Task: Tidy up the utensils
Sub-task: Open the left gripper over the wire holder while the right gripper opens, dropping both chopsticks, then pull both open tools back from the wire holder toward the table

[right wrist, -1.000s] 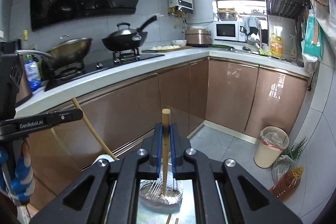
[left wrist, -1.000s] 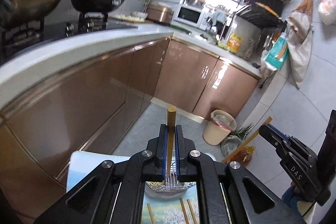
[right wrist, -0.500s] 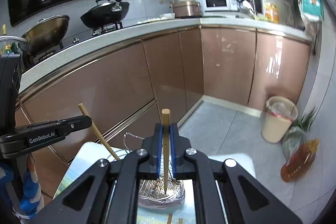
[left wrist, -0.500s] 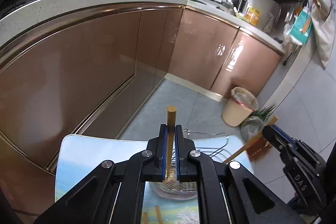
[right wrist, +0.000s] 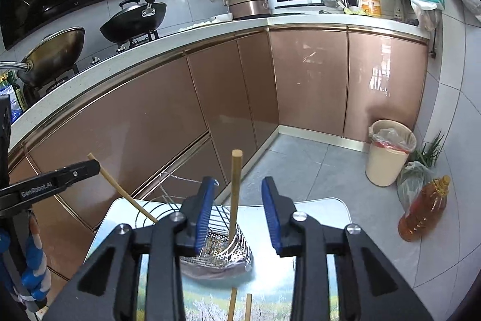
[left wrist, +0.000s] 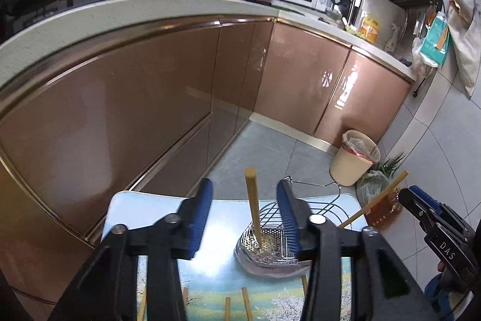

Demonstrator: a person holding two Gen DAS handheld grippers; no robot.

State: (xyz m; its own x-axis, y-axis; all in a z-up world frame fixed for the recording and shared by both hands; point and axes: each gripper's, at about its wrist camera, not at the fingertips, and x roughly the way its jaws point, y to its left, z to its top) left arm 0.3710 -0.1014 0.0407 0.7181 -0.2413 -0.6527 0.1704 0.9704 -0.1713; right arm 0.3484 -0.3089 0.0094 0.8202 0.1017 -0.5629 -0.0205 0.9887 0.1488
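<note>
Between the spread, just-opened jaws of each hand-held gripper [left wrist: 245, 197] [right wrist: 237, 194], a chopstick [left wrist: 252, 200] [right wrist: 235, 194] is released; light, stiff, slippery, best pinched mid-shaft.

1. The chopstick [left wrist: 252, 200] is pale, matt wood with a rough-cut end.
2. The drainer basket [right wrist: 222, 248] is shiny wire and perforated metal.
3. The tabletop [left wrist: 144, 209] is glossy, with a printed landscape picture.
4. The fingers [right wrist: 204, 212] carry ribbed blue pads on matt black plastic.
5. The cabinet doors [right wrist: 309, 80] are glossy copper-brown, mirror-smooth.
6. The floor [right wrist: 300, 158] is matt grey tile.
7. The bin [right wrist: 389, 152] is cream plastic with a thin clear liner.
</note>
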